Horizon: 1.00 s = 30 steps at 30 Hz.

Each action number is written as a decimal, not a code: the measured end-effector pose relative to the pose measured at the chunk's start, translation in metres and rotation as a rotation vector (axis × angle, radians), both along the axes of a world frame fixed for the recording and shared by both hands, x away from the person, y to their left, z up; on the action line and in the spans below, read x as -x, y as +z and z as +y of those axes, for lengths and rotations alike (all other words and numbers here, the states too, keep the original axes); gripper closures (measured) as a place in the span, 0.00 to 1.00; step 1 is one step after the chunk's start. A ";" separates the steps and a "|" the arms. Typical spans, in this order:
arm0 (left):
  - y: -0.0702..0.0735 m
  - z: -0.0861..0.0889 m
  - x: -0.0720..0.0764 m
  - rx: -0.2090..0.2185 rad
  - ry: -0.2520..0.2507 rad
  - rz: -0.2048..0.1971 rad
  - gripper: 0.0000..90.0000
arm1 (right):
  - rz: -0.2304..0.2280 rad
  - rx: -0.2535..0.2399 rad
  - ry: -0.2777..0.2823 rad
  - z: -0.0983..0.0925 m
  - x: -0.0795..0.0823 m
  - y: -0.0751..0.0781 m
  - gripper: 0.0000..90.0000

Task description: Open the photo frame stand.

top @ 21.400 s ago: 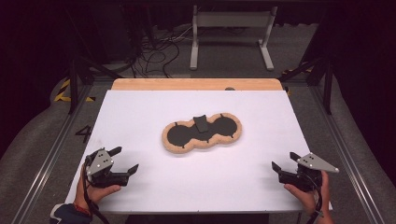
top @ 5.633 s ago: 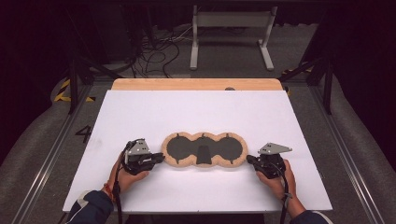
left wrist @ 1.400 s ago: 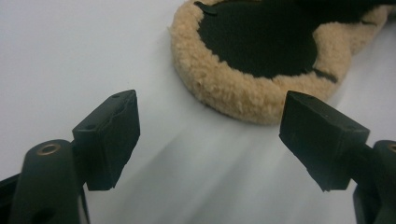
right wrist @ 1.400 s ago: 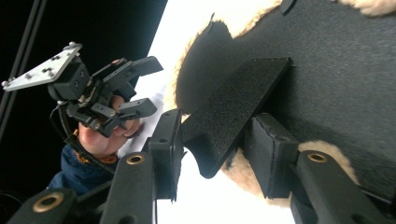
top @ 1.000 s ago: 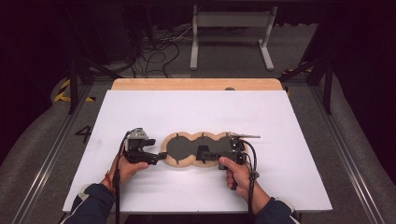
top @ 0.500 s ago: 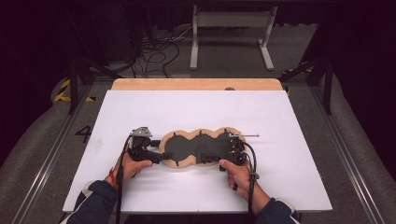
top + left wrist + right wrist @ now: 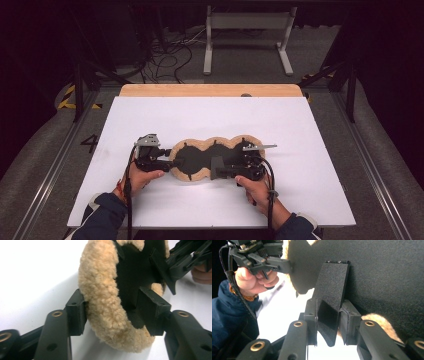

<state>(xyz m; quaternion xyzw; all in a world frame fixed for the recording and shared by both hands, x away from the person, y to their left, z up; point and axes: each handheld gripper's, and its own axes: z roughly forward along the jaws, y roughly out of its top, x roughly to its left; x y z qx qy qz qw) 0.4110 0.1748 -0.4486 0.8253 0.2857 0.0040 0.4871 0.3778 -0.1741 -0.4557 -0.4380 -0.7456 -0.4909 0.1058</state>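
The left gripper (image 7: 110, 312) is closing on the black three-lobed pad's tan fleece rim (image 7: 100, 290) — the right gripper (image 7: 328, 320) is pinching its black strap tab (image 7: 332, 295).

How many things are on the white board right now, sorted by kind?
Fleece-rimmed black pad: 1
Black strap tab on that pad: 1
Handheld grippers: 2, the left gripper and the right gripper
Total: 4
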 end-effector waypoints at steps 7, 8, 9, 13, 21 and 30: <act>-0.005 0.004 0.001 0.043 -0.012 0.033 0.53 | -0.015 0.001 -0.001 0.000 0.001 0.000 0.78; -0.005 0.004 0.000 0.042 -0.015 0.037 0.53 | -0.018 0.002 -0.001 0.000 0.001 0.000 0.78; -0.006 0.003 0.000 0.043 -0.013 0.042 0.52 | -0.022 0.004 -0.002 0.000 0.001 0.000 0.78; -0.006 0.000 -0.001 0.039 -0.018 0.041 0.50 | -0.036 0.012 -0.004 0.001 0.003 0.000 0.78; -0.004 -0.009 -0.003 0.013 -0.006 0.023 0.44 | -0.060 0.019 -0.002 0.002 0.004 0.000 0.78; 0.008 -0.008 0.004 0.015 0.012 -0.068 0.54 | -0.088 0.044 0.000 0.002 0.006 0.002 0.82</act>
